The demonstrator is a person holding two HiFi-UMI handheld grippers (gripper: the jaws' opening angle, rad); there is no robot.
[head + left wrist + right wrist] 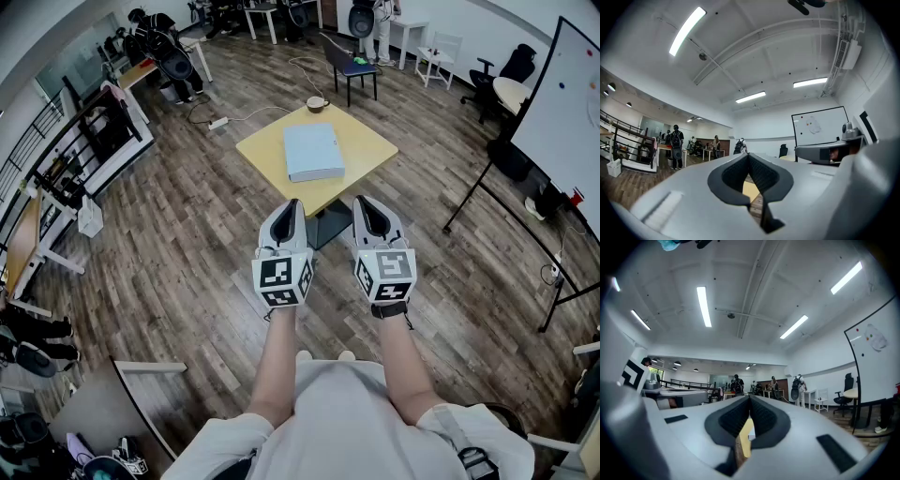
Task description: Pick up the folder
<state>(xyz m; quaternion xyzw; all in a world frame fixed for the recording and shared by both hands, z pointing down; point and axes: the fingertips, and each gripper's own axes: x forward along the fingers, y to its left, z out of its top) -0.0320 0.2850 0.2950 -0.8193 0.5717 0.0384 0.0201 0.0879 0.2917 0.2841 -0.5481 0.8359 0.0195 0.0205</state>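
A pale blue folder point(312, 151) lies flat on the yellow square table point(367, 142) in the head view. My left gripper point(292, 205) and right gripper point(367, 202) hang side by side, level, in front of the table's near corner and short of the folder. Both are shut with nothing between their jaws. In the left gripper view the jaws of the left gripper point(749, 157) meet, and a sliver of yellow table point(749, 191) shows through the gap below. The right gripper point(750, 399) shows the same, with the table point(746, 439) behind.
A whiteboard on a stand point(562, 122) is at the right. A dark chair point(349, 62) and a small bowl point(317, 103) sit beyond the table. Desks, racks and people point(159, 52) line the left and far sides. Wood floor point(178, 272) surrounds the table.
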